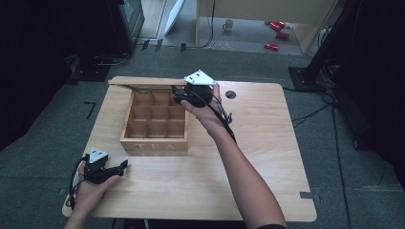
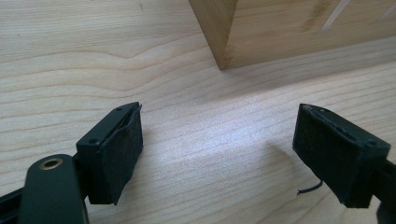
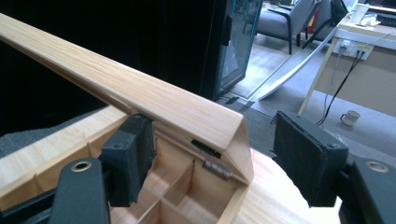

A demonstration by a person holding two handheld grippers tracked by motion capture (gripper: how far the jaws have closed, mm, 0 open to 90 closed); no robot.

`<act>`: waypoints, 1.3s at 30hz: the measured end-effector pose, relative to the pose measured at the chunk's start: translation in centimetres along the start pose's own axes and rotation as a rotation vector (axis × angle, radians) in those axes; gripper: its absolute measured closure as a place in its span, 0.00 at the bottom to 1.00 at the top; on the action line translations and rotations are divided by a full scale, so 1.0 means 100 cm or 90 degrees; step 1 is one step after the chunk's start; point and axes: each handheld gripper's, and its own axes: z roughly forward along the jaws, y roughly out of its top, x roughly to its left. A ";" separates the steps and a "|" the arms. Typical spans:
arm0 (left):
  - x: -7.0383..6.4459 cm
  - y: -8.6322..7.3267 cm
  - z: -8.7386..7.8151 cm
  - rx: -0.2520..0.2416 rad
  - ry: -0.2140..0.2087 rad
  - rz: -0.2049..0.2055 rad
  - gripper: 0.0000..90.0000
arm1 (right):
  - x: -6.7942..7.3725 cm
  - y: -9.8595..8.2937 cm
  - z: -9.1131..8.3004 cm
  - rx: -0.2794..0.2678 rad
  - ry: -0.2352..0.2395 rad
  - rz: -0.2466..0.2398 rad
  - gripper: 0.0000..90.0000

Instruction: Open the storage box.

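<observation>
Tea box (image 1: pixel 155 125) sits mid-table (image 1: pixel 258 162), lid (image 1: pixel 143 81) up behind it; right gripper (image 1: pixel 184 95) at its back-right corner, left gripper (image 1: pixel 122 168) front-left, well apart.

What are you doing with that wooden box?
A person holds a claw in each hand at a wooden table. The right claw is up at the back corner of the tea box, its jaws open on either side of the raised lid. The box's little compartments look empty. The left claw rests open on the table near the front left, holding nothing.
</observation>
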 end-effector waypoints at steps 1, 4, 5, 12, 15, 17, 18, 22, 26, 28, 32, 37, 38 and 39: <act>0.000 0.000 0.000 -0.001 -0.001 0.000 0.19 | -0.002 0.002 0.002 -0.001 0.000 0.002 0.34; 0.000 0.000 0.000 -0.002 -0.004 -0.002 0.19 | -0.007 0.006 0.010 -0.004 0.005 0.011 0.35; 0.001 0.000 0.000 -0.002 -0.005 -0.003 0.19 | -0.009 0.008 0.013 -0.005 0.006 0.009 0.37; 0.001 0.000 0.000 -0.003 -0.012 -0.007 0.19 | -0.017 0.010 0.031 -0.014 0.043 0.024 0.42; 0.002 0.001 0.000 -0.005 -0.016 -0.009 0.19 | -0.019 0.009 0.038 -0.018 0.041 0.029 0.43; 0.003 0.001 0.000 -0.005 -0.019 -0.010 0.19 | -0.022 0.010 0.041 -0.022 0.045 0.038 0.44; 0.003 0.001 0.000 -0.005 -0.019 -0.010 0.19 | -0.022 0.010 0.041 -0.022 0.045 0.038 0.44; 0.003 0.001 0.001 -0.006 -0.020 -0.010 0.19 | -0.031 0.016 0.046 -0.019 0.055 0.046 0.48; 0.004 0.001 0.001 -0.007 -0.021 -0.011 0.19 | -0.038 0.021 0.051 -0.021 0.058 0.048 0.51; 0.004 0.001 0.001 -0.006 -0.021 -0.009 0.19 | -0.041 0.022 0.055 -0.024 0.057 0.051 0.51; 0.004 0.002 0.001 -0.006 -0.019 -0.008 0.19 | -0.045 0.025 0.059 -0.025 0.056 0.067 0.52; 0.003 0.002 0.002 -0.007 -0.020 -0.009 0.19 | -0.048 0.029 0.064 -0.019 0.043 0.076 0.54; 0.003 0.002 0.002 -0.007 -0.019 -0.008 0.19 | -0.049 0.030 0.065 -0.018 0.039 0.079 0.55; 0.003 0.002 0.002 -0.006 -0.019 -0.007 0.19 | -0.050 0.031 0.066 -0.017 0.036 0.083 0.56</act>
